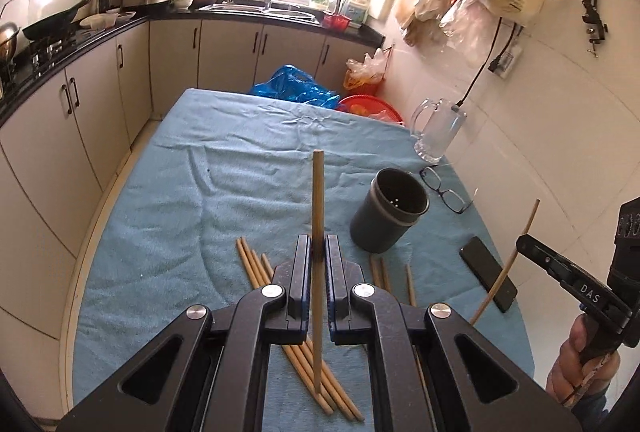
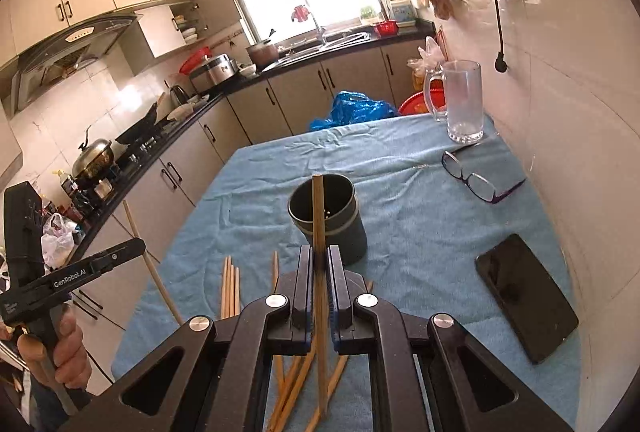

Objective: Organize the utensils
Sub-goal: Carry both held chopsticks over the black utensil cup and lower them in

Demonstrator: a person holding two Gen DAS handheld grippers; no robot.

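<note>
Chopsticks: one is clamped in the left gripper (image 1: 318, 252), another in the right gripper (image 2: 320, 264), both raised near the cup (image 2: 328, 216).
Cup: seen empty.
Left: several loose chopsticks (image 1: 256, 268) beside the cup, on the blue cloth (image 1: 200, 191).

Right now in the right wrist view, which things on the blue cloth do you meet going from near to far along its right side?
Black phone → glasses → glass mug, standing upright at the far corner of the blue cloth.
</note>
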